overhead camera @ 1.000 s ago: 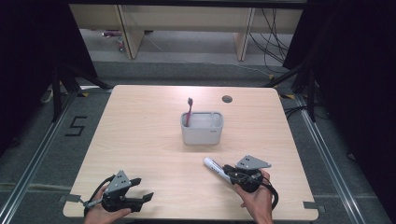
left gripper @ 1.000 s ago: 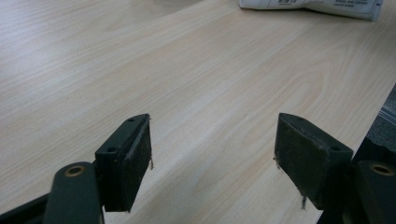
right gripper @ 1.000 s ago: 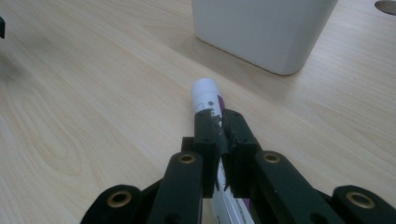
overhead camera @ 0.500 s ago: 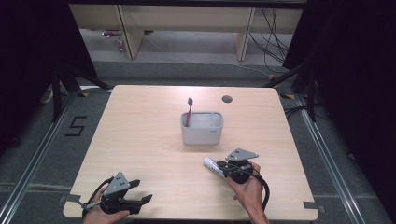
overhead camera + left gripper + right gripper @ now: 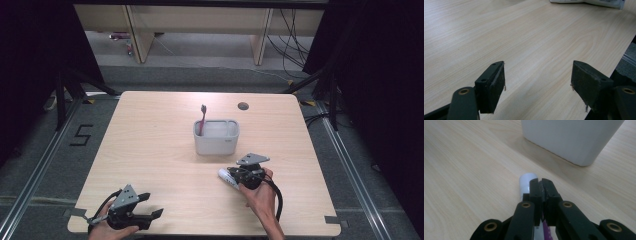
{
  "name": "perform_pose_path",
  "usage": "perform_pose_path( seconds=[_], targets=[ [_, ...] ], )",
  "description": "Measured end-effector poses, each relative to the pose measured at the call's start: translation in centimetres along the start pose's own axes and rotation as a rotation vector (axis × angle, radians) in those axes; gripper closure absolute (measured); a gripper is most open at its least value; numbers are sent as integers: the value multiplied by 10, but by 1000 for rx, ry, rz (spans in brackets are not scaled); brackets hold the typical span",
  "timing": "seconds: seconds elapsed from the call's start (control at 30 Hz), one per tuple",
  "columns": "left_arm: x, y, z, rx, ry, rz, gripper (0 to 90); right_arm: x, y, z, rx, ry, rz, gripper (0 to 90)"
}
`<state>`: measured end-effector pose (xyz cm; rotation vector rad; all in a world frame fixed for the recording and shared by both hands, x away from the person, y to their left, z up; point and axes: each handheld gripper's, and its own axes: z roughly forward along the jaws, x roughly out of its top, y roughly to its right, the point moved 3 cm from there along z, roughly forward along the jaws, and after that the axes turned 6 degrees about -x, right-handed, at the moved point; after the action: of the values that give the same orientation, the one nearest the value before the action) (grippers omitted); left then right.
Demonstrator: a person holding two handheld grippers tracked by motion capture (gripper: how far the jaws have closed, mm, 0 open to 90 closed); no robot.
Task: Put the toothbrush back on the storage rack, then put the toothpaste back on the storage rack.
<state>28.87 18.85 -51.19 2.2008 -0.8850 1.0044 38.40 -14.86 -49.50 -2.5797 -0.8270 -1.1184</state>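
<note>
A white tube (image 5: 226, 177) with a purple print lies on the wooden table in front of a white holder (image 5: 216, 142). A red toothbrush (image 5: 202, 117) stands in the holder's left end. My right gripper (image 5: 234, 174) is shut on the tube. In the right gripper view its jaws (image 5: 540, 181) are pressed together, the tube's white cap (image 5: 526, 182) pokes out past their tips, and the holder (image 5: 574, 140) stands close ahead. My left gripper (image 5: 152, 205) rests near the table's front left edge, open with nothing between its jaws (image 5: 537, 75).
A round cable hole (image 5: 243, 106) sits in the tabletop behind the holder. The table's front edge (image 5: 200, 233) runs just under both hands. Dark floor and rails surround the table, with wooden shelving at the back.
My right hand has shifted a little left and away from the front edge, closer to the holder, with its jaws still shut. The left gripper has stayed put.
</note>
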Motion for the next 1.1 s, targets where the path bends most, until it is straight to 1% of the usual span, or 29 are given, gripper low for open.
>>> perform_pose_path(
  seconds=[0.03, 0.1, 0.17, 0.2, 0.23, 0.27, 0.3, 0.33, 0.37, 0.4, 0.43, 0.47, 0.5, 0.53, 0.57, 0.6, 0.63, 0.7, 0.73, 0.77, 0.83, 0.87, 0.9, 0.93, 0.97, 1.0, 1.03, 1.07, 1.1],
  targets=[
    [0, 0, 0, -2, -4, 0, 270, 1, -1, 0, -1, -10, 23, 872],
    [0, 0, 1, -2, -3, 3, 270, 2, 2, 4, -1, -16, -2, 871],
    [1, 0, 2, 3, -12, 10, 270, 2, 1, 7, -10, -28, 24, 872],
    [1, 0, 2, 0, -6, 9, 270, 3, 3, 7, -13, -31, 9, 871],
    [1, 0, 3, -1, -1, 10, 270, 3, 1, 8, -9, -42, 36, 871],
    [0, 0, 3, -1, 0, 7, 270, 4, 4, 10, -13, -23, -1, 871],
    [0, 0, 4, -7, 7, 4, 270, 4, 1, 10, -9, -49, 33, 872],
    [0, -1, 4, -9, -10, 6, 270, 5, 4, 12, -13, -35, 2, 871],
    [0, -1, 4, -2, -7, 5, 270, 5, 2, 14, -10, -38, 14, 872],
    [-1, -2, 5, -5, -15, 10, 270, 5, 2, 14, -13, -60, 24, 871],
    [0, -1, 5, -10, -11, 4, 270, 5, 3, 16, -19, -57, 10, 871],
    [0, -1, 5, -8, -9, 5, 270, 5, 3, 18, -15, -57, 15, 871],
    [0, -2, 4, 3, -19, 15, 270, 6, 4, 19, -19, -57, 5, 871],
    [0, 0, 5, -3, -3, 3, 270, 6, 3, 21, -14, -60, 12, 871],
    [0, -1, 5, -2, -6, 5, 270, 7, 4, 21, -23, -62, 6, 871],
    [0, -1, 4, -3, -9, 8, 270, 7, 4, 23, -19, -56, 6, 871],
    [0, -1, 4, -4, -10, 8, 270, 8, 4, 22, -24, -72, 16, 871],
    [0, 0, 5, -8, 1, 3, 270, 9, 5, 25, -21, -71, -11, 871],
    [0, -1, 4, 2, -16, 16, 270, 10, 5, 26, -18, -71, -5, 869],
    [0, 0, 4, -12, -16, 6, 270, 9, 5, 27, -22, -64, 2, 868],
    [0, 1, 4, -10, -8, 2, 270, 10, 1, 28, -26, -70, 50, 868],
    [0, 1, 3, -9, -7, 3, 270, 10, 3, 30, -35, -58, 16, 868],
    [0, 1, 3, -7, -12, 3, 270, 11, 4, 28, -24, -84, 15, 868],
    [0, 2, 3, -2, -11, 0, 270, 12, 4, 29, -28, -84, 11, 868],
    [0, 0, 2, 6, -30, 17, 270, 12, 4, 30, -22, -86, 18, 868],
    [0, 0, 2, 1, -29, 15, 270, 12, 4, 31, -9, -82, 14, 868],
    [-1, 2, 3, -9, -17, 4, 271, 12, 4, 33, -20, -80, -4, 871],
    [-1, 0, 2, -1, -36, 22, 270, 12, 3, 32, -18, -88, 11, 871],
    [-1, 2, 3, -9, -11, 3, 270, 12, 2, 32, -16, -90, 9, 871]
  ],
)
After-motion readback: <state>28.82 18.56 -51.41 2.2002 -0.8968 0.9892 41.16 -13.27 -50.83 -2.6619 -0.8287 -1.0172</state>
